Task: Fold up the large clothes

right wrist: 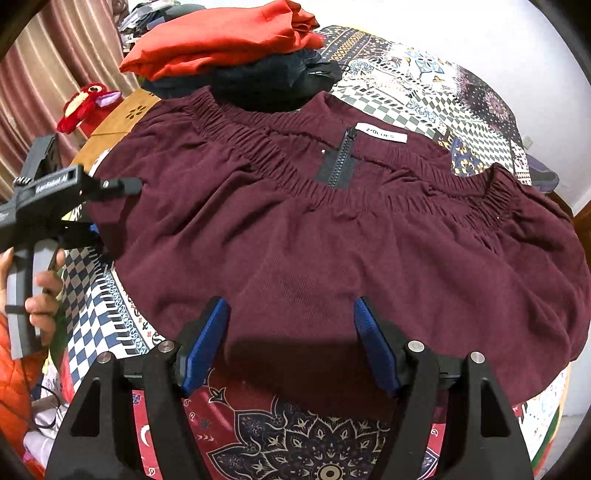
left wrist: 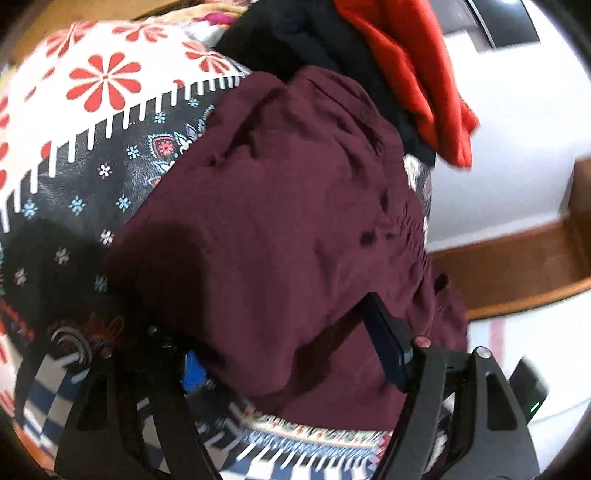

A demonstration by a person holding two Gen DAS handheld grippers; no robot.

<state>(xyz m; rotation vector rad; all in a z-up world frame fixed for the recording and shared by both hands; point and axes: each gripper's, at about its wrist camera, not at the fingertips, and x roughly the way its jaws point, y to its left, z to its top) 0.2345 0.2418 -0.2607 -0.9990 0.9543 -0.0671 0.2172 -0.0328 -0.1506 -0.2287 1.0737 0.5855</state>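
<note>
Left wrist view: the left gripper [left wrist: 280,354] hangs low over the near edge of the maroon garment [left wrist: 280,206], its jaws apart with cloth bulging up between them; the 1 blue pad [left wrist: 384,347] in clear sight lies against the fabric, but whether the pads pinch it cannot be told. The garment lies on a patterned bedspread [left wrist: 92,162]. Its right edge runs close to the bed's side, where a wooden frame [left wrist: 517,266] shows; bare spread lies open to the left. A red cloth [left wrist: 413,74] on a dark one [left wrist: 295,33] sits just past the far edge.

Right wrist view: the right gripper [right wrist: 291,343] is released, its 2 blue pads [right wrist: 207,343] spread above the garment's [right wrist: 332,240] near hem, nothing pressed between them. The elastic waistband, zip and white label [right wrist: 380,133] face away. The stacked red and dark clothes [right wrist: 221,40] touch the far edge. A hand [right wrist: 44,291] holds the left gripper [right wrist: 122,184] at the garment's left edge. Bedspread [right wrist: 424,77] lies open far right.
</note>
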